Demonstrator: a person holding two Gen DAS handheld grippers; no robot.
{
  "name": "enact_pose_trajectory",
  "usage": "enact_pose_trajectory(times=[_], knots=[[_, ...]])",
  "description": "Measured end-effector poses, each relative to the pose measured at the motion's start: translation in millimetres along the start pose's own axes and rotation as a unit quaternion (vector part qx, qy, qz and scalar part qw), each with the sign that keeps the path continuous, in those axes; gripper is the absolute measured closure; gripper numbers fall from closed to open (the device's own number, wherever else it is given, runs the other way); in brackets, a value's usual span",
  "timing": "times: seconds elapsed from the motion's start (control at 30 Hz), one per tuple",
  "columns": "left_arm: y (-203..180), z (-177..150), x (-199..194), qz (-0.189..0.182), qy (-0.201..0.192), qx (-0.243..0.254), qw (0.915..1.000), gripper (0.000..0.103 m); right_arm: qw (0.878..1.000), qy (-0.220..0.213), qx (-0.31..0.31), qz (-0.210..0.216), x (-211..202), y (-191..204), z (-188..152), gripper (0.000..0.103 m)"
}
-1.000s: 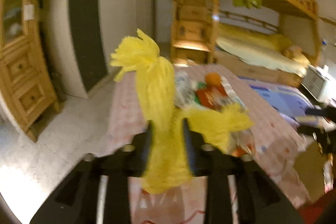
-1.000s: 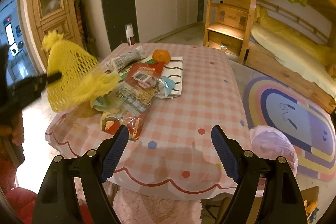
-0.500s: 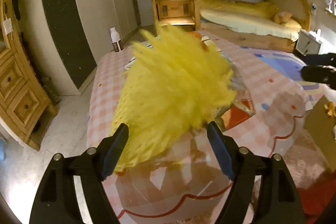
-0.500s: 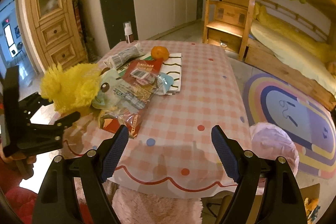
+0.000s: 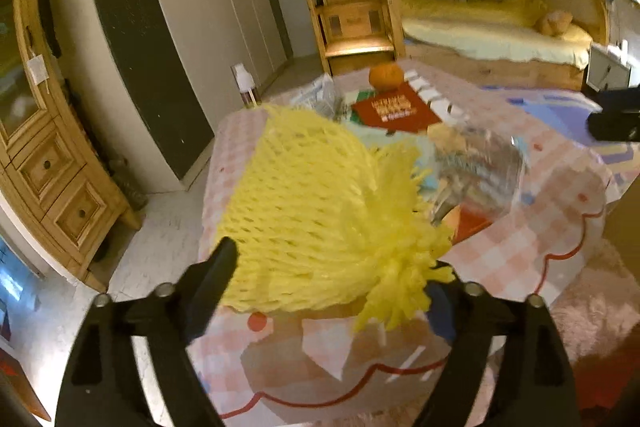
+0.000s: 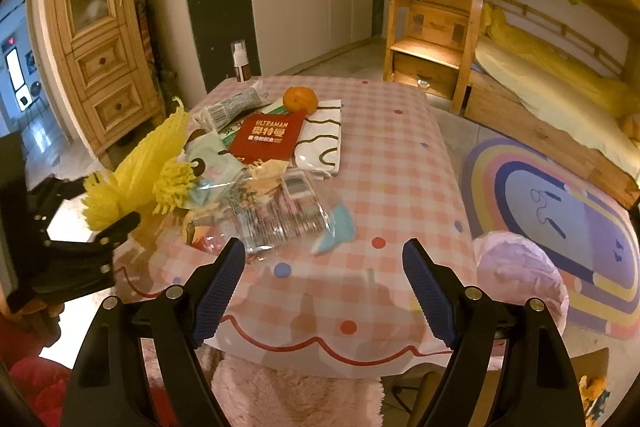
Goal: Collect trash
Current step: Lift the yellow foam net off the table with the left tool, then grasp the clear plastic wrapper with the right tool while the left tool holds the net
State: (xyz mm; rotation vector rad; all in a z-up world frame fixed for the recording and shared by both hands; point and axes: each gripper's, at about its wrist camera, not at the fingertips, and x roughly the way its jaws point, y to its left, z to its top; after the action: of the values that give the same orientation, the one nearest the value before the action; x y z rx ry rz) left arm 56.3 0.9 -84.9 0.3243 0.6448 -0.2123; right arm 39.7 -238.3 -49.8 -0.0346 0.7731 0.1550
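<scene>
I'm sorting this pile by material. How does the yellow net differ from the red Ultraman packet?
The yellow net is open foam mesh with frayed ends; the red Ultraman packet is smooth, flat and printed. The net sits bunched at the table's left edge between the left gripper's open jaws; the packet lies farther in, near the orange. Both lie among the wrappers.

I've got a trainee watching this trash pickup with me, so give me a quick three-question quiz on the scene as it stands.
1. True or false: the right gripper holds a wrapper.
2. Which item lies between the left gripper's fingers? A) the orange B) the yellow foam net C) the red packet
3. What round fruit sits at the far end of the trash pile?

Key
1. False: it is open, empty, above the checked tablecloth.
2. B: the yellow foam net; the gripper has just been opening around it.
3. The orange, beside the red packet.
</scene>
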Motion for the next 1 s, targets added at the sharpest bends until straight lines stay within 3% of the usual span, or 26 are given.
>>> enact_pose_trajectory(times=[0.23, 0.43, 0.63, 0.8, 0.9, 1.0], knots=[[0, 3, -26, -0.063, -0.026, -0.029, 0.9972, 0.017, 1.0, 0.0, -0.006, 0.003, -1, 1, -1, 0.022], [6, 10, -37, -0.08, -0.038, -0.057, 0.9945, 0.017, 1.0, 0.014, -0.014, 0.006, 7, 7, -2, 0.022], [31, 14, -37, -0.072, -0.045, -0.118, 0.9894, 0.017, 0.998, 0.038, -0.045, 0.017, 27, 29, -5, 0.022], [62, 9, -37, -0.032, -0.057, -0.17, 0.9832, 0.017, 0.994, 0.056, -0.093, 0.014, 49, 60, -10, 0.017], [71, 2, -22, -0.01, -0.039, -0.177, 0.9834, 0.017, 0.991, 0.061, -0.115, 0.0, 61, 76, -12, 0.016], [75, -8, 0, -0.012, -0.009, -0.186, 0.9823, 0.017, 0.989, 0.069, -0.131, -0.022, 73, 87, -15, 0.016]])
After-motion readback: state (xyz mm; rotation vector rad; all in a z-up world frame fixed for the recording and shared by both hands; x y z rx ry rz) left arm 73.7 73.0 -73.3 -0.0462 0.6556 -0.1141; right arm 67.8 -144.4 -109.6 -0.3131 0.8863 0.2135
